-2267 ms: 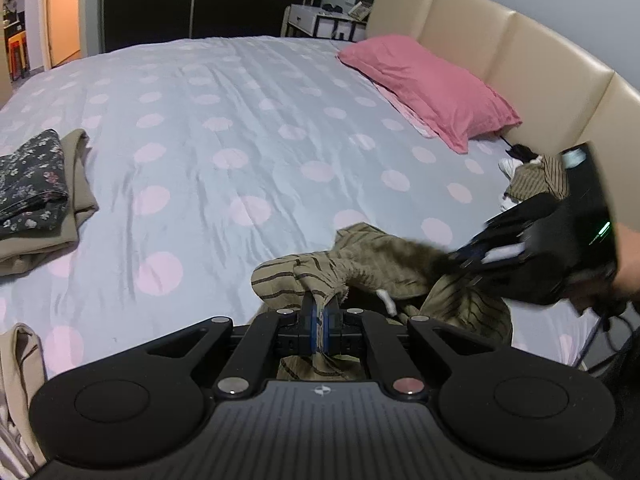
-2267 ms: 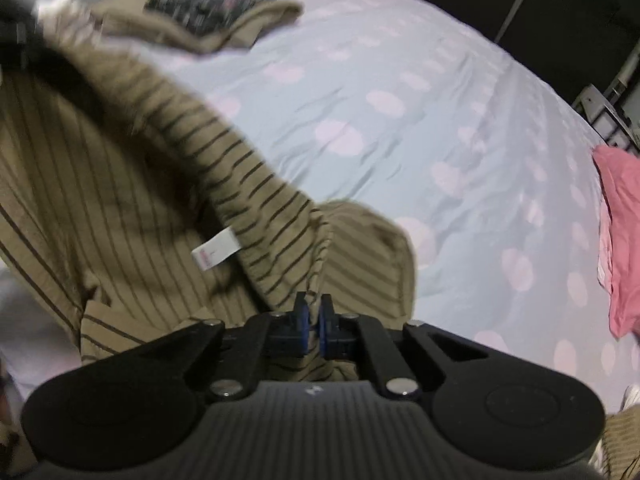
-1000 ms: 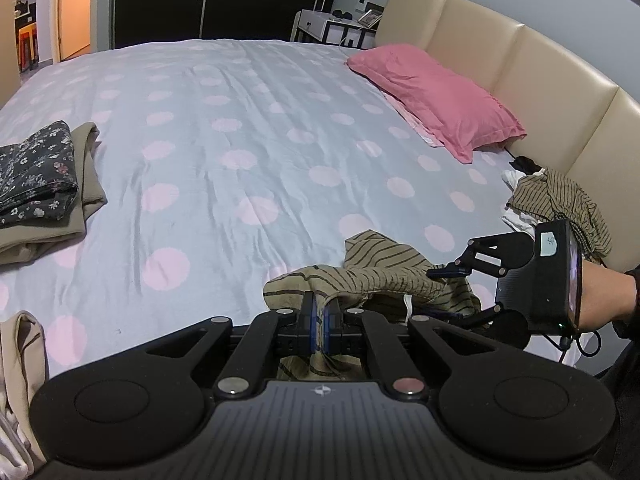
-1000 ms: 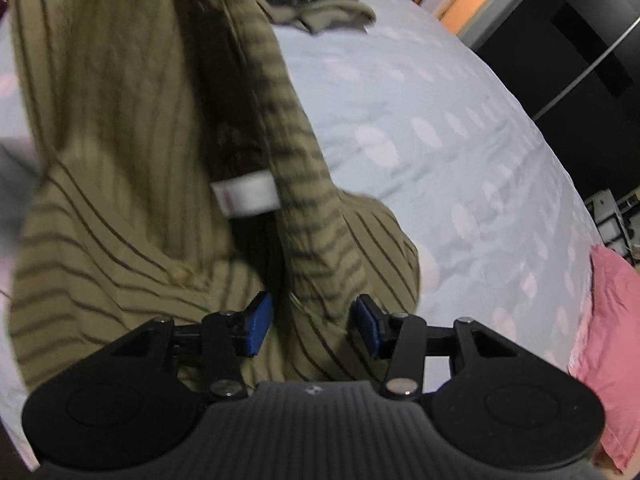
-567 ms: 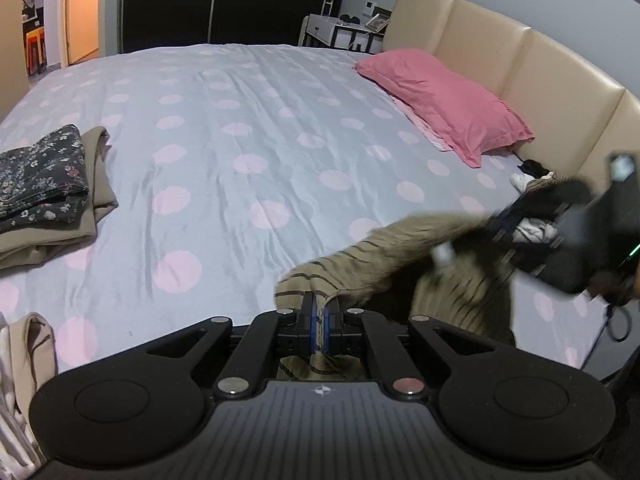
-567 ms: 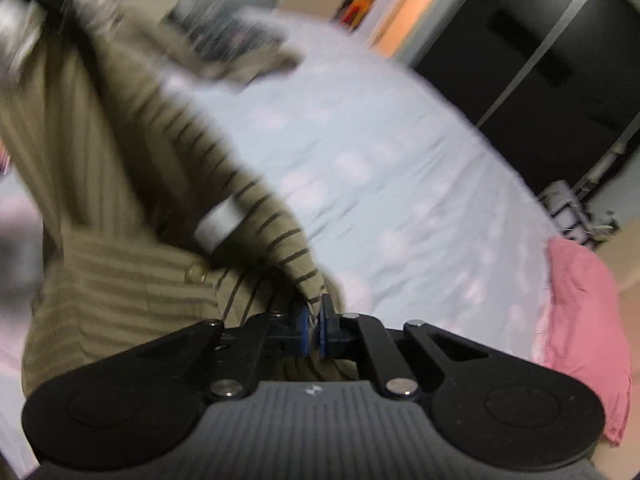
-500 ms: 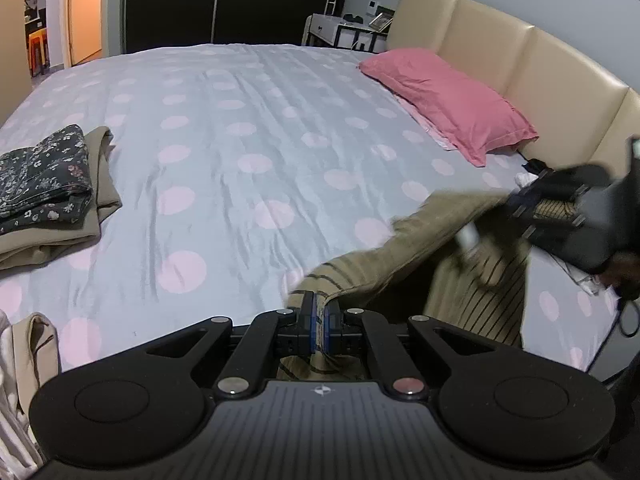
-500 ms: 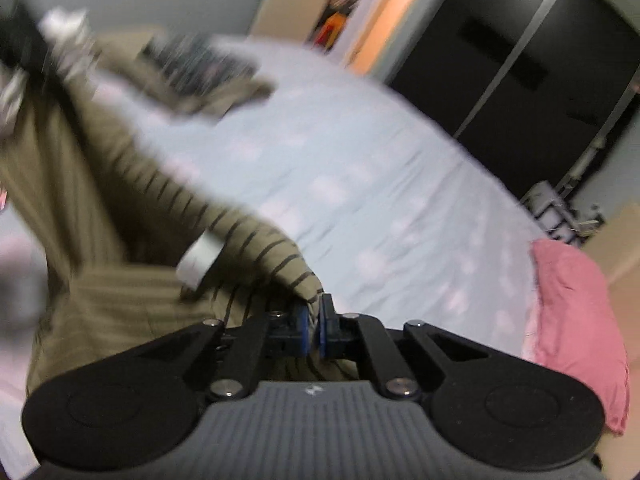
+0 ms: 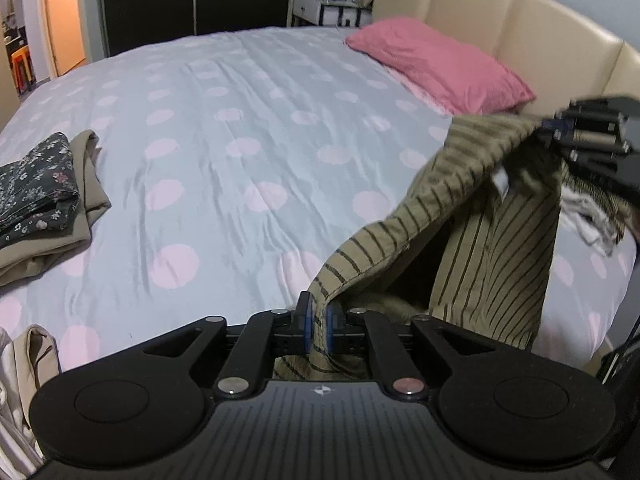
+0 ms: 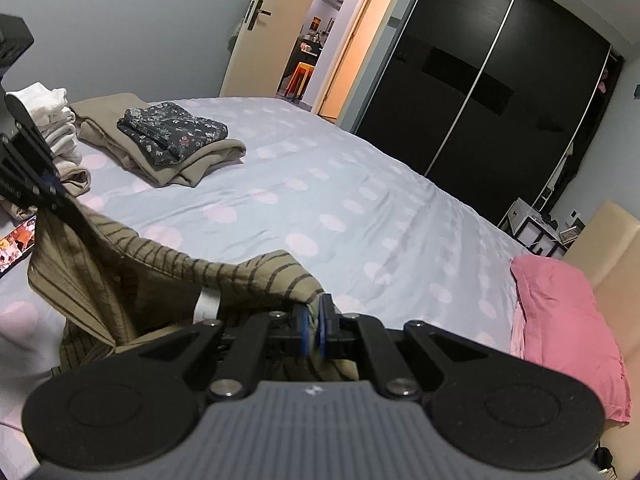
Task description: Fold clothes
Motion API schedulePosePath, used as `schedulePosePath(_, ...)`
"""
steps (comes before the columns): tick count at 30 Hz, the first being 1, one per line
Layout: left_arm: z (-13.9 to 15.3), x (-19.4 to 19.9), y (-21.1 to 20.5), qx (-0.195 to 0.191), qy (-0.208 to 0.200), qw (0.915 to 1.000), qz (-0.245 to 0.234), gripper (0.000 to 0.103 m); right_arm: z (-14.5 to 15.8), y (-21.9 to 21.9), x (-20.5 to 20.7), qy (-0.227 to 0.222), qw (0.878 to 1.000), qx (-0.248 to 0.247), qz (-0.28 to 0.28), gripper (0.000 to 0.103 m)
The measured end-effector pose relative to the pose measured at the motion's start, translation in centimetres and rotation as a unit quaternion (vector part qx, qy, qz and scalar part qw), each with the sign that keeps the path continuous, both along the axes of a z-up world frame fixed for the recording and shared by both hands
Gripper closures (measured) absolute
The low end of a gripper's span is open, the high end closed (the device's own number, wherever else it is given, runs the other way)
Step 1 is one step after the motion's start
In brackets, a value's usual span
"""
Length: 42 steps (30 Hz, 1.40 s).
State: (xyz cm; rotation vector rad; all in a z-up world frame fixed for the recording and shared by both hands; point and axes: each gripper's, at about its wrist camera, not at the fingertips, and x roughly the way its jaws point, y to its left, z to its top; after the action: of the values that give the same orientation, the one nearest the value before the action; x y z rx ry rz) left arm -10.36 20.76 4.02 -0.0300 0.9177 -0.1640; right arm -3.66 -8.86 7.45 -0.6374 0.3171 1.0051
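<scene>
An olive shirt with dark stripes hangs stretched between both grippers above the polka-dot bed. My left gripper pinches one edge of the collar; its jaws are opening slightly, but the pads still press on the fabric. My right gripper is shut on the other edge of the shirt. In the left wrist view the right gripper is higher up at the right. A white label shows inside the neck. The shirt's body droops onto the bed's near edge.
A folded floral garment on a tan one lies at the bed's left. A pink pillow rests against the beige headboard. Loose clothes lie at the right edge, white ones beside the folded pile. A black wardrobe stands beyond.
The right gripper closed on the shirt's edge and rose up and away, pulling the shirt taut from a crumpled heap. The left gripper stayed nearly in place, holding its edge.
</scene>
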Motion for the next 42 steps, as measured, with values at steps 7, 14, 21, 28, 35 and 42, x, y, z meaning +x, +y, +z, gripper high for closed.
schedulePosePath(7,-2.2,0.5,-0.9,0.022,0.029,0.9992,-0.017,0.091,0.2,0.6,0.2,0.006,1.0,0.009,0.004,0.097)
schedulePosePath(14,-2.9,0.4,-2.5,0.046,0.024,0.9976,-0.047,0.072,0.6,0.7,-0.3,0.005,1.0,0.017,0.017,0.097)
schedulePosePath(21,-4.7,1.3,-2.8,0.054,0.046,0.996,-0.054,0.101,1.1,0.4,-0.7,0.005,0.999,0.026,0.028,0.097)
schedulePosePath(28,0.1,1.1,0.7,0.008,-0.034,0.9987,0.037,0.103,1.1,-0.1,-0.5,-0.003,1.0,0.022,0.02,0.097)
schedulePosePath(35,10.7,-1.6,2.0,-0.038,-0.189,0.9754,0.108,0.103,4.3,-1.7,-1.2,-0.017,0.997,0.068,0.016,0.096)
schedulePosePath(42,23.3,-8.0,-0.8,-0.021,-0.33,0.9383,0.103,0.102,12.8,-5.3,-4.9,-0.092,0.983,0.154,0.025,0.095)
